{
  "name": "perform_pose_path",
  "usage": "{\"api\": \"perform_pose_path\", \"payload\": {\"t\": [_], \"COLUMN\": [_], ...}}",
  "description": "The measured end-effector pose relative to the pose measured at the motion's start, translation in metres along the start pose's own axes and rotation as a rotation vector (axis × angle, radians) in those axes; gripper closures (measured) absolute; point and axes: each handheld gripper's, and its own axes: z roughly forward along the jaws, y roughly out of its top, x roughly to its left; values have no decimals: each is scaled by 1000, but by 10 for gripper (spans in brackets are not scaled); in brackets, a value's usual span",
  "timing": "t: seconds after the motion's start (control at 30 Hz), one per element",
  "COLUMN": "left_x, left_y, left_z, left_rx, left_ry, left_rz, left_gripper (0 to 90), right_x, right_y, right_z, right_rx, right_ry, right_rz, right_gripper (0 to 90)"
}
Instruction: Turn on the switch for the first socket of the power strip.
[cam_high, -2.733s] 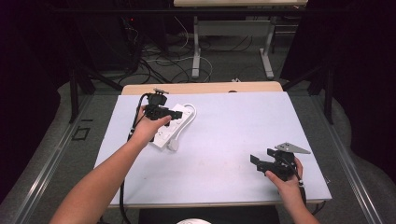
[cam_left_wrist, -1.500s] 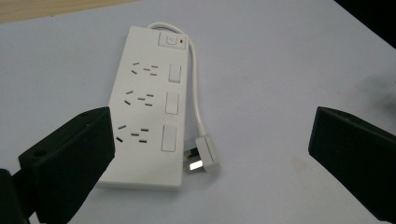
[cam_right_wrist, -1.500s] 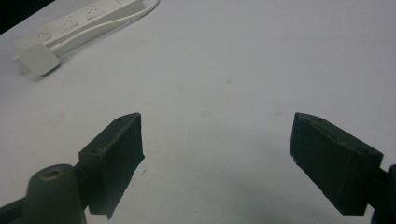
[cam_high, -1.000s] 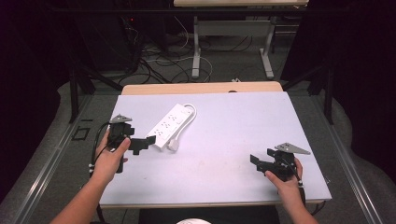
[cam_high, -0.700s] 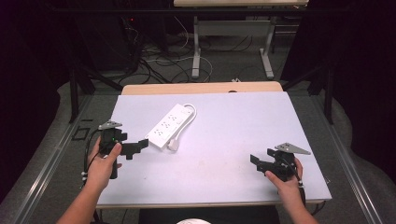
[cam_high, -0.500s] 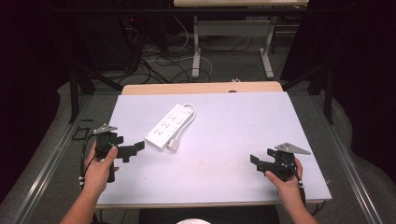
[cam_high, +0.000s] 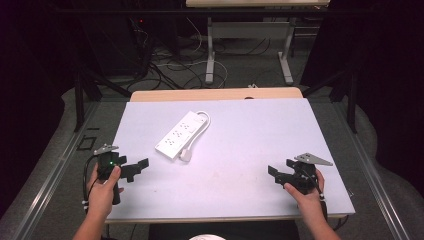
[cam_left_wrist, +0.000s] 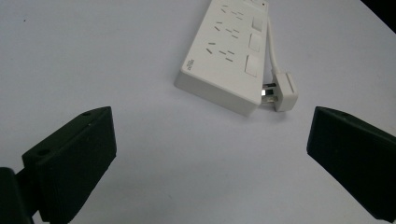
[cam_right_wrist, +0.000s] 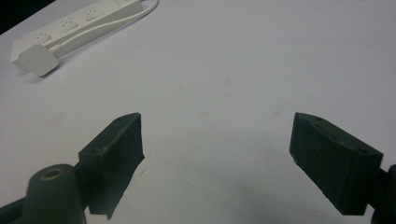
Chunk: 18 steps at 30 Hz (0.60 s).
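1. Power strip (cam_high: 181, 134): it lies flat on the white table (cam_high: 250, 150), in the far-left part of the top, with its sockets facing up. Its cord loops round from the far end and runs back along one side. The plug (cam_high: 185, 155) rests just beside the strip's near end, apparently touching it.

2. Long axis: the strip runs on a diagonal, near end toward the person's left, far end toward the table's middle and back edge.

3. Left claw (cam_high: 136, 169): it sits at the near-left edge of the table, jaws spread wide with nothing between them. In the left gripper view the strip (cam_left_wrist: 224, 51) lies ahead and slightly right of centre, its near short end and the plug (cam_left_wrist: 284, 91) closest to the jaws, clearly apart from them.

4. Right claw (cam_high: 278, 174): it is held at the near-right part of the table, jaws likewise wide apart and empty. In the right gripper view the strip (cam_right_wrist: 74, 23) shows far off at the upper left, well apart.

5. Judgement: the left claw is plainly the nearer one. Any reach for the strip would go forward and a little rightward, meeting its near end first.
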Motion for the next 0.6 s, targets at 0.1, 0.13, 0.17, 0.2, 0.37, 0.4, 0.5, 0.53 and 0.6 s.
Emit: {"api": "perform_pose_path", "payload": {"t": [0.1,0.13,0.17,0.2,0.37,0.4,0.5,0.53,0.6], "left_x": [4,5,6,7,12,13,16,17,18], "left_y": [-4,-6,-8,-10,-17,-19,-22,-22,-24], "left_z": [0,0,0,1,5,6,7,7,9], "left_rx": [4,-3,-2,-10,-5,-4,-3,-6,-25], "left_ry": [12,14,15,18,27,29,39,39,53], "left_rz": [-5,-8,-11,-10,-22,-18,-12,-14,-4], "left_gripper": [14,14,14,14,14,14,14,14,14], "right_x": [0,0,0,0,0,0,0,0,0], "right_y": [0,0,0,0,0,0,0,0,0], "right_z": [0,0,0,0,1,1,1,1,1], "right_rx": [0,1,7,1,-3,-5,0,-5,-4], "right_ry": [0,0,-2,-1,-5,-7,-1,-6,-5], "right_rz": [1,0,-1,1,-4,-3,-1,1,0], "right_gripper": [167,167,167,167,167,167,167,167,167]}}
